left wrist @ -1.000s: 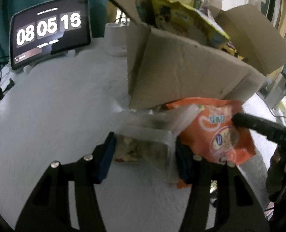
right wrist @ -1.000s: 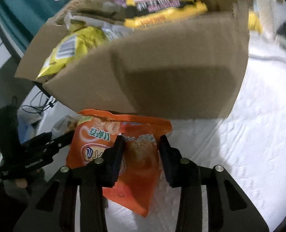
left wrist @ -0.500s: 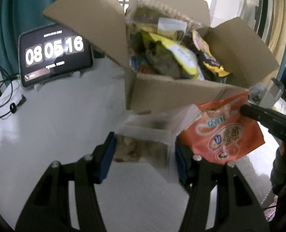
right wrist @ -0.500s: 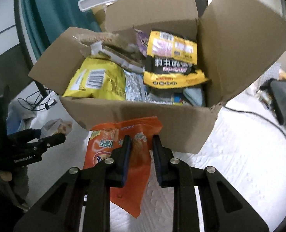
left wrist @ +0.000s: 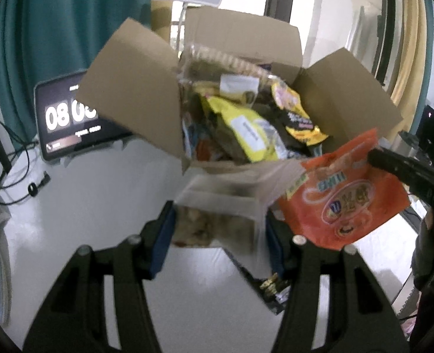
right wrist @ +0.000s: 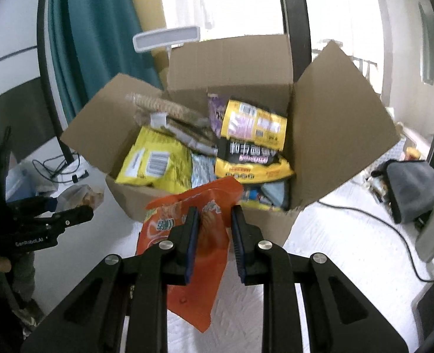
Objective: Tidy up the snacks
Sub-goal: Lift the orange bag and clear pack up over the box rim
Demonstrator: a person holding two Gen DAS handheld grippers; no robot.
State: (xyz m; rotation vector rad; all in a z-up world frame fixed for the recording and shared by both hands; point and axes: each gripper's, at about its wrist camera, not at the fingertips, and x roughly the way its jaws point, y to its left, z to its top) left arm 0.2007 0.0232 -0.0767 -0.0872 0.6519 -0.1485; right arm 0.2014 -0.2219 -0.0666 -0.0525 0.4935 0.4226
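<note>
Your left tongs [left wrist: 219, 229] are clamped on a clear plastic bag [left wrist: 217, 206] of pale snacks, pads pressed to both its sides, the bag held clear of the white tabletop [left wrist: 99, 206]. It hangs just in front of the near wall of the cardboard box [left wrist: 146, 100].

Your right tongs [right wrist: 214, 229] grip an orange snack packet [right wrist: 199, 253], the pads closed in tight on its middle; those jaws have just been closing, with the packet between them. The packet is lifted off the tabletop, its top edge level with the box's near rim, its lower corner dangling below the tongs. In the left view the same packet [left wrist: 343, 194] sits just right of the clear bag, almost touching it, with the right tongs' finger [left wrist: 405, 173] reaching in from the right edge.

The box stands open, all four flaps raised. Inside: a yellow bag [right wrist: 158, 161] at the left, a yellow-and-black bag [right wrist: 252, 147] at the right, a silvery pack [right wrist: 203, 169] between them, more packets blurred underneath.

Behind the box to its left, a tablet clock [left wrist: 67, 123], partly hidden by a flap. Cables [left wrist: 14, 173] trail at the tabletop's left edge. A grey pouch [right wrist: 410, 188] lies to the box's right, well apart.
</note>
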